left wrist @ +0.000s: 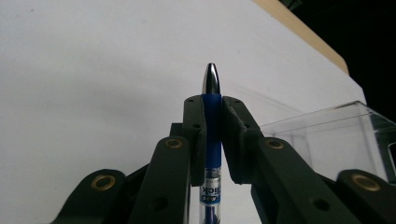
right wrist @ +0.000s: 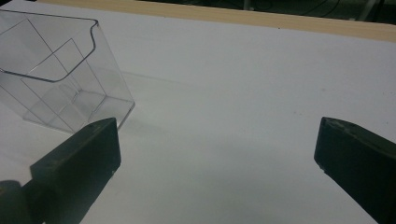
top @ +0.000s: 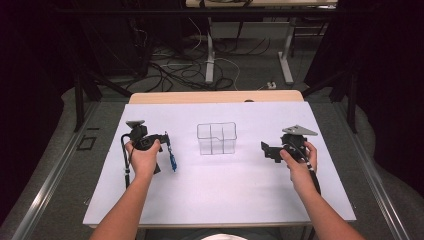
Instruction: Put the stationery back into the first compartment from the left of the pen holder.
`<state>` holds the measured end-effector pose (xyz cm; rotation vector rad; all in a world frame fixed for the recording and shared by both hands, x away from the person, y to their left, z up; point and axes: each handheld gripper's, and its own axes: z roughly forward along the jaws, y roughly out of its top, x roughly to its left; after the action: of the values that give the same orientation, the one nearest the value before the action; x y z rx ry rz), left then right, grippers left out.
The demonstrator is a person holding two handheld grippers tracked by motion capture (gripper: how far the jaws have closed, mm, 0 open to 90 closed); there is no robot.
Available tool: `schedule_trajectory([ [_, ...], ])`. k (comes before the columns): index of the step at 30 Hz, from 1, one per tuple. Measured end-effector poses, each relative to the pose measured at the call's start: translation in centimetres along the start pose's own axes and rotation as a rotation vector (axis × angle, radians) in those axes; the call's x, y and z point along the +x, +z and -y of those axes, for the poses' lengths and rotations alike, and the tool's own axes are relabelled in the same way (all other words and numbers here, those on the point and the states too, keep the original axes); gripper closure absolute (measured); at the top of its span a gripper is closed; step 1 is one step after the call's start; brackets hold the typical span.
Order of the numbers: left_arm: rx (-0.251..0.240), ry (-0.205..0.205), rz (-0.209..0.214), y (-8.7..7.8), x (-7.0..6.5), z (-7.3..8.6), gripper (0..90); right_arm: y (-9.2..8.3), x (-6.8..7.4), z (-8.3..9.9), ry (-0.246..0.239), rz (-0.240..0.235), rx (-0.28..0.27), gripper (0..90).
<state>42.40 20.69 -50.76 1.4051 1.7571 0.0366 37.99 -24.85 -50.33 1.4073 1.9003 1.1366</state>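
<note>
A blue pen (left wrist: 212,140) with a silver tip, left of centre above the desk (top: 225,185), is pinched by the left tool (left wrist: 212,105). The clear divided organizer (top: 216,138) holds nothing. The right tool (right wrist: 217,149) is spread.

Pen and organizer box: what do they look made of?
Pen, clamped in the left gripper: likely glossy blue and clear plastic barrel; the mirror-bright tip looks metal or chromed. Organizer box: clear hard plastic, probably acrylic; the dividers show through its walls.

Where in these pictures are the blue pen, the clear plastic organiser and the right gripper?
blue pen (left wrist: 212,121): left gripper view, blue barrel between the jaws.
clear plastic organiser (top: 216,138): high view, front wall.
right gripper (right wrist: 217,154): right gripper view, midway between its open jaws.
</note>
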Motion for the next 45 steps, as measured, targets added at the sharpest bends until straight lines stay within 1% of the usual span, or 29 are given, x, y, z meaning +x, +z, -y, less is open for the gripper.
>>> schedule_trajectory([
  [2, -0.006, 0.010, 0.024, -0.2, -0.3, 0.0, 80.0, 0.0, 0.0, 0.0, 0.000, 0.000, -0.001, 0.0],
  [5, -0.024, 0.055, 0.026, -0.6, -1.0, -0.1, 80.0, 0.0, 0.1, 0.0, 0.001, 0.004, 0.001, 0.0],
  [6, -0.039, 0.064, 0.040, -0.7, -1.4, -0.1, 80.0, 0.0, 0.1, 0.0, -0.006, 0.003, 0.003, 0.0],
  [7, -0.039, 0.067, 0.052, -0.9, -1.8, -0.1, 80.0, 0.0, 0.2, 0.0, -0.006, 0.000, -0.001, 0.0],
  [10, -0.058, 0.106, 0.064, -1.3, -2.8, -0.2, 80.0, 0.0, 0.3, 0.0, -0.007, 0.000, -0.001, 0.0],
  [11, -0.057, 0.110, 0.064, -1.4, -3.1, -0.2, 80.1, 0.0, 0.3, 0.0, -0.004, -0.001, 0.002, 0.0],
  [12, -0.067, 0.122, 0.074, -1.5, -3.5, -0.2, 80.0, 0.0, 0.4, 0.0, -0.004, 0.002, 0.001, 0.0],
  [13, -0.064, 0.126, 0.081, -1.6, -3.7, -0.2, 80.0, 0.0, 0.4, 0.0, -0.004, 0.002, 0.001, 0.0],
  [14, -0.081, 0.130, 0.085, -1.7, -4.0, -0.2, 80.0, 0.0, 0.4, 0.0, -0.007, 0.002, 0.001, 0.0],
  [15, -0.085, 0.150, 0.099, -1.8, -4.3, -0.2, 80.0, 0.0, 0.4, 0.0, -0.008, 0.005, 0.001, 0.0],
  [16, -0.096, 0.158, 0.108, -1.8, -4.7, -0.2, 80.0, 0.0, 0.4, 0.1, -0.008, 0.003, 0.002, 0.0],
  [17, -0.099, 0.176, 0.114, -2.0, -4.9, -0.2, 80.0, 0.0, 0.3, 0.1, -0.016, 0.001, 0.003, 0.0],
  [18, -0.108, 0.175, 0.123, -2.0, -5.2, -0.2, 80.0, 0.0, 0.3, 0.1, -0.016, 0.001, 0.003, 0.0],
  [19, -0.110, 0.195, 0.128, -2.2, -5.5, -0.2, 80.0, 0.1, 0.3, 0.1, -0.017, 0.001, 0.005, 0.0],
  [20, -0.126, 0.205, 0.131, -2.2, -5.8, -0.2, 80.0, 0.1, 0.3, 0.1, -0.025, 0.002, 0.005, 0.0],
  [23, -0.136, 0.228, 0.144, -2.5, -6.6, -0.2, 80.1, 0.2, 0.4, 0.1, -0.020, 0.000, 0.009, 0.0],
  [24, -0.151, 0.231, 0.147, -2.5, -7.0, -0.2, 80.0, 0.2, 0.4, 0.1, -0.023, 0.000, 0.009, 0.0],
  [25, -0.143, 0.254, 0.149, -2.7, -7.2, -0.2, 80.0, 0.2, 0.4, 0.1, -0.026, 0.001, 0.010, 0.0],
  [26, -0.160, 0.257, 0.150, -2.7, -7.6, -0.2, 80.1, 0.2, 0.4, 0.1, -0.024, 0.000, 0.009, 0.0],
  [27, -0.157, 0.265, 0.156, -2.8, -7.8, -0.3, 80.1, 0.2, 0.4, 0.1, -0.024, -0.001, 0.009, 0.0],
  [28, -0.177, 0.276, 0.154, -2.8, -8.1, -0.2, 80.0, 0.2, 0.4, 0.1, -0.025, -0.001, 0.009, 0.0],
  [29, -0.175, 0.285, 0.161, -2.9, -8.4, -0.3, 80.0, 0.2, 0.4, 0.1, -0.025, -0.001, 0.009, 0.0],
  [30, -0.188, 0.285, 0.169, -3.0, -8.7, -0.2, 80.1, 0.2, 0.4, 0.1, -0.024, -0.001, 0.010, 0.0],
  [31, -0.182, 0.291, 0.177, -3.1, -8.9, -0.2, 80.0, 0.2, 0.3, 0.2, -0.023, -0.003, 0.011, 0.0],
  [34, -0.197, 0.324, 0.185, -3.5, -9.8, -0.2, 80.0, 0.2, 0.3, 0.2, -0.021, -0.004, 0.016, 0.0],
  [36, -0.197, 0.330, 0.195, -3.6, -10.3, -0.1, 80.0, 0.2, 0.3, 0.2, -0.022, -0.003, 0.018, 0.0],
  [39, -0.200, 0.355, 0.189, -3.8, -10.9, -0.3, 80.1, 0.2, 0.3, 0.2, -0.021, -0.001, 0.017, 0.0],
  [40, -0.204, 0.348, 0.195, -3.7, -11.1, -0.3, 80.1, 0.2, 0.3, 0.2, -0.020, -0.002, 0.017, 0.0],
  [45, -0.210, 0.366, 0.194, -3.5, -12.1, -0.6, 80.0, 0.2, 0.3, 0.2, -0.015, -0.002, 0.018, 0.0],
])
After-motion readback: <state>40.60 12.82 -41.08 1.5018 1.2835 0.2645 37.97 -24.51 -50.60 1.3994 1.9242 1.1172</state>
